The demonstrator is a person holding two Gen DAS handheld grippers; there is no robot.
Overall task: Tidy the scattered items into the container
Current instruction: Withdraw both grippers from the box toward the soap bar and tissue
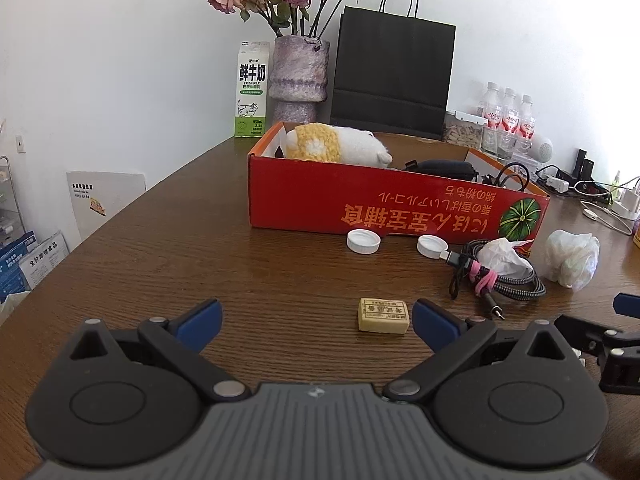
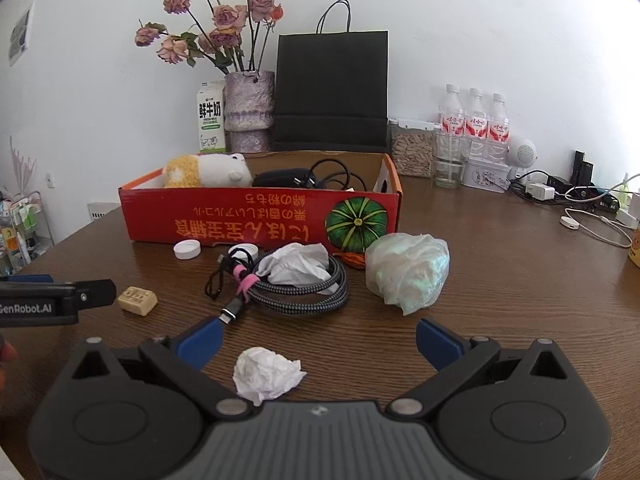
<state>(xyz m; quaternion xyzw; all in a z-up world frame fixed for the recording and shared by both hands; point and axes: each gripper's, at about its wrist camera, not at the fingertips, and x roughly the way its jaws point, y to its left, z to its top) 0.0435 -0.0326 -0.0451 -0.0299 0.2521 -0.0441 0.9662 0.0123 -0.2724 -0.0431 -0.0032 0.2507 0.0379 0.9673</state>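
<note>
A red cardboard box (image 1: 360, 204) (image 2: 260, 216) stands on the brown table and holds a plush toy (image 1: 340, 144) (image 2: 208, 170) and a black charger. In front of it lie two white caps (image 1: 363, 241) (image 2: 187, 249), a coiled braided cable (image 1: 504, 280) (image 2: 296, 288), a crumpled tissue (image 2: 298, 266), a clear plastic bag wad (image 1: 572, 258) (image 2: 408, 270) and a small beige block (image 1: 383, 316) (image 2: 137, 300). My left gripper (image 1: 318, 326) is open, just short of the block. My right gripper (image 2: 318, 344) is open above a white paper ball (image 2: 266, 374).
At the back stand a milk carton (image 1: 252, 92), a vase of dried roses (image 1: 298, 76), a black paper bag (image 1: 394, 76), water bottles (image 2: 474, 124), a seed jar (image 2: 412, 152) and a glass. Chargers and cables (image 2: 580, 200) lie far right. A shelf stands left.
</note>
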